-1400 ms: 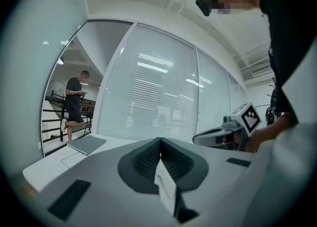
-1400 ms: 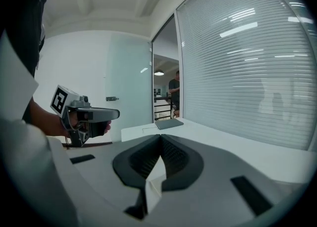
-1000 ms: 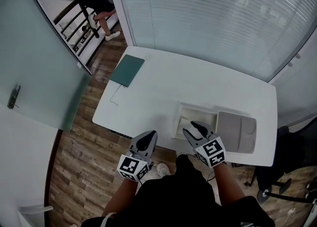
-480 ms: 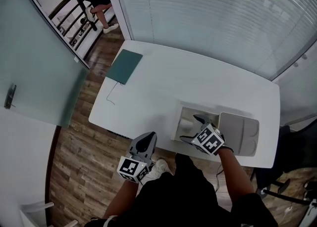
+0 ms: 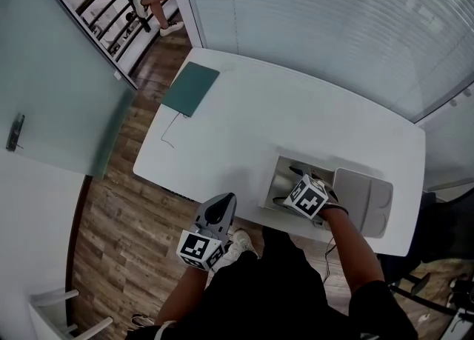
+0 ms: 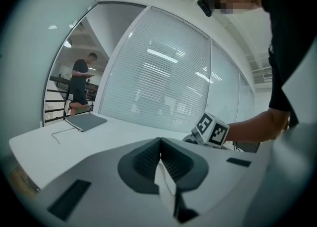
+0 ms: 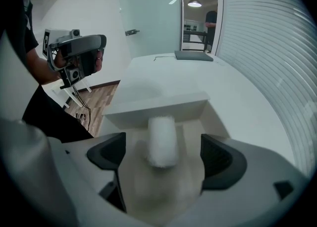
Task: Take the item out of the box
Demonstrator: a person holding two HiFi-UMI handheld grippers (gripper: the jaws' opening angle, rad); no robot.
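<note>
Shallow white box (image 7: 153, 108) at front edge of desk (image 5: 244, 120). Inside it, right tool (image 7: 163, 158) spread wide; fuzzy white roll (image 7: 161, 139) between jaws, clear of both. The left tool (image 6: 159, 158) pinched together, empty, beyond desk edge.

left gripper (image 6: 160, 147) jaws together, nothing btwn; white table (image 6: 74, 139) beyond, right gripper (image 6: 210, 130) ahead-right.

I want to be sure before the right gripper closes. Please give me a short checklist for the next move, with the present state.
1. Box open, grey lid lying beside it: ok.
2. Right gripper jaws apart: ok.
3. White roll lined up between the jaws: ok.
4. Jaws low enough to grip the roll: cannot tell.
5. Left gripper shut, away from the box: ok.
</note>
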